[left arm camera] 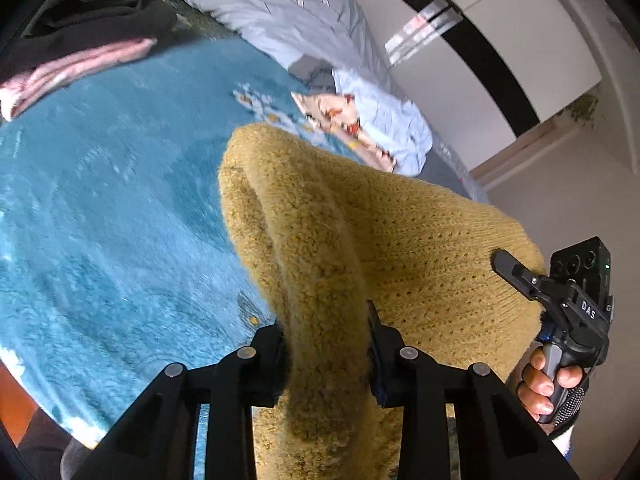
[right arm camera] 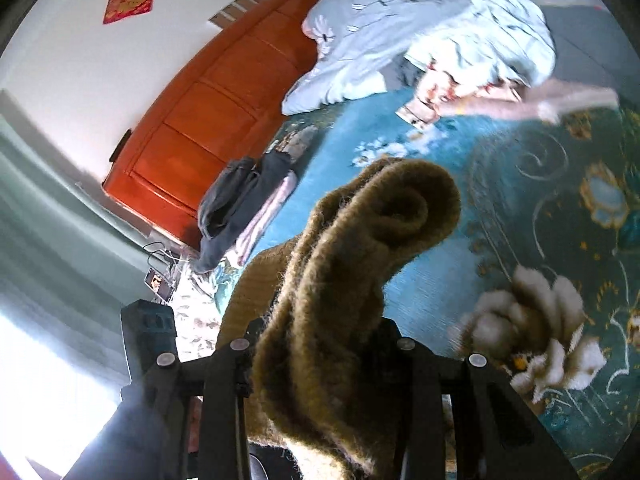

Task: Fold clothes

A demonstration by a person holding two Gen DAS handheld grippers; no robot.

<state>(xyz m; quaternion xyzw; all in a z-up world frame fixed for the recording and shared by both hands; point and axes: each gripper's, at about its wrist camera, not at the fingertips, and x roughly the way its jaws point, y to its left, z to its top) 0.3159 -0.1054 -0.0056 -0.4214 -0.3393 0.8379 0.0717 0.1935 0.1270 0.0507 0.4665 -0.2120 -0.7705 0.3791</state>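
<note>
A mustard-yellow knit sweater point(left arm camera: 360, 232) hangs in the air above the blue flowered bedspread point(left arm camera: 112, 200). My left gripper point(left arm camera: 326, 356) is shut on a thick fold of it. My right gripper point(right arm camera: 320, 360) is shut on another bunched fold of the sweater point(right arm camera: 360, 240), which curls over in front of the camera. The right gripper also shows in the left wrist view point(left arm camera: 520, 276), pinching the sweater's ribbed edge at the right. The left gripper's body shows at the lower left of the right wrist view point(right arm camera: 150, 340).
A stack of folded dark grey and pink clothes point(left arm camera: 80, 36) lies at the bed's far corner, also in the right wrist view point(right arm camera: 248, 204). A crumpled light blue quilt point(left arm camera: 304, 28) lies along the far side. An orange wooden headboard point(right arm camera: 216, 108) stands behind.
</note>
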